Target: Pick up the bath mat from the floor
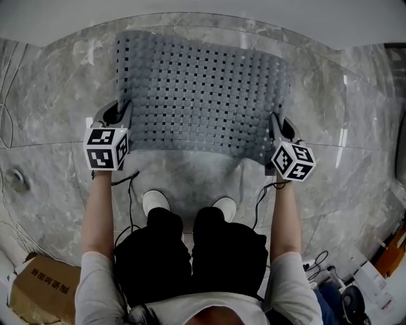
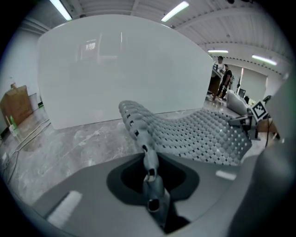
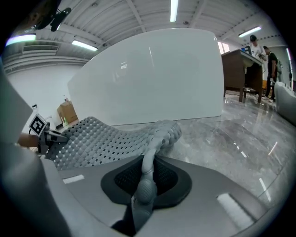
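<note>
With the left gripper (image 1: pixel 123 112) clenched on the near left corner and the right gripper (image 1: pixel 275 124) on the near right corner, held the grey perforated bath mat (image 1: pixel 203 89) stretched between them, near edge raised above the marble floor (image 1: pixel 51 108), ahead of the white shoes (image 1: pixel 155 202).

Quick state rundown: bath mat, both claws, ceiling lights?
bath mat: near edge lifted off the floor, draped between the claws
left claw: shut on the mat's near left corner
right claw: shut on the mat's near right corner
ceiling lights: on
</note>
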Demonstrator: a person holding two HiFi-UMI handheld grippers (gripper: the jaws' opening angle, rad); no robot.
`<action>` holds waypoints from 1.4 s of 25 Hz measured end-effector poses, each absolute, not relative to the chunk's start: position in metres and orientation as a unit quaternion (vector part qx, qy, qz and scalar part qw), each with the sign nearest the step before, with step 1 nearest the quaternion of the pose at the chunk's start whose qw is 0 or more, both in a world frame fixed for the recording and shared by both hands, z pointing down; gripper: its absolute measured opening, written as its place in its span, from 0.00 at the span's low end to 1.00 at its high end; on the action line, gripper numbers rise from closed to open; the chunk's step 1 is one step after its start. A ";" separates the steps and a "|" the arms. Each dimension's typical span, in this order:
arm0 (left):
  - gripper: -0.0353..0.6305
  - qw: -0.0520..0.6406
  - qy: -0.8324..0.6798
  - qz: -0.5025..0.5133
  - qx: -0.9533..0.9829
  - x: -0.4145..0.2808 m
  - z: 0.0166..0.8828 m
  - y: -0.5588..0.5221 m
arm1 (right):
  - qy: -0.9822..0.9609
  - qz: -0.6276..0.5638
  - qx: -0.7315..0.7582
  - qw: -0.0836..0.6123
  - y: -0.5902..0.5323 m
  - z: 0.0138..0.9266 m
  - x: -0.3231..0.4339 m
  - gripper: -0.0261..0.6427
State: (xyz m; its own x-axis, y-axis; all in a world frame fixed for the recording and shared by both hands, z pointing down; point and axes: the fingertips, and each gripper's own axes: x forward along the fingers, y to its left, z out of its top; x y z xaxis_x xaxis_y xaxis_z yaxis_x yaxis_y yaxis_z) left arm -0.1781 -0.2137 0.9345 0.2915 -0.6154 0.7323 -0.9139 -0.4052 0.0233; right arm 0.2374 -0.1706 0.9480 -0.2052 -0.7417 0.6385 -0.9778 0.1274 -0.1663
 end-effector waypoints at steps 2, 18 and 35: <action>0.14 0.226 -0.498 0.324 0.772 -0.178 0.918 -0.216 | -0.716 0.290 0.603 0.197 -0.171 0.932 0.235 0.11; 0.13 0.230 -0.498 0.308 0.777 -0.177 0.705 -0.197 | -0.695 0.293 0.626 0.200 -0.155 0.719 0.222 0.10; 0.13 0.219 -0.506 0.291 0.782 -0.194 0.391 -0.160 | -0.702 0.283 0.625 0.194 -0.124 0.406 0.204 0.10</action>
